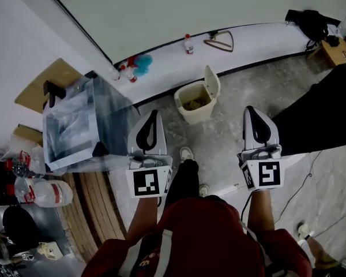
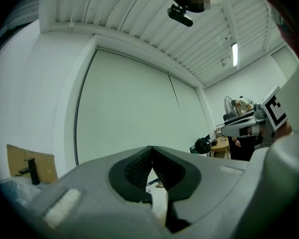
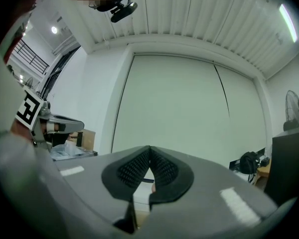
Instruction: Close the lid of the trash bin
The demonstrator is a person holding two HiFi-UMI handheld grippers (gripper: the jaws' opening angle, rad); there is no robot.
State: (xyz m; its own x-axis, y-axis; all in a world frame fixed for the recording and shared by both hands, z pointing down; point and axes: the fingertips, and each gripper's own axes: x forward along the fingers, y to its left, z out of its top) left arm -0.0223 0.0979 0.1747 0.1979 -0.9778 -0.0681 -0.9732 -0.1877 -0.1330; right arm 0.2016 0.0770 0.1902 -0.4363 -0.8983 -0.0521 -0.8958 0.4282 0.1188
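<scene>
A cream trash bin (image 1: 194, 104) stands on the concrete floor near the white wall, its lid (image 1: 212, 81) tipped up and open on the right side; something brownish lies inside. In the head view both grippers are held level in front of the person, well short of the bin. The left gripper (image 1: 155, 113) is to the bin's lower left, the right gripper (image 1: 249, 109) to its lower right. The left gripper's (image 2: 151, 149) black pads meet at the tips with nothing between them, and so do the right gripper's (image 3: 149, 148). The bin is hidden in both gripper views.
A clear plastic box (image 1: 75, 126) on a stand sits at the left, with water bottles (image 1: 46, 192) and cardboard (image 1: 52, 79) nearby. A small bottle (image 1: 188, 44) and a hanger (image 1: 219, 41) lie by the wall. A dark panel (image 1: 317, 114) stands at the right; a black bag (image 1: 308, 22) is beyond it.
</scene>
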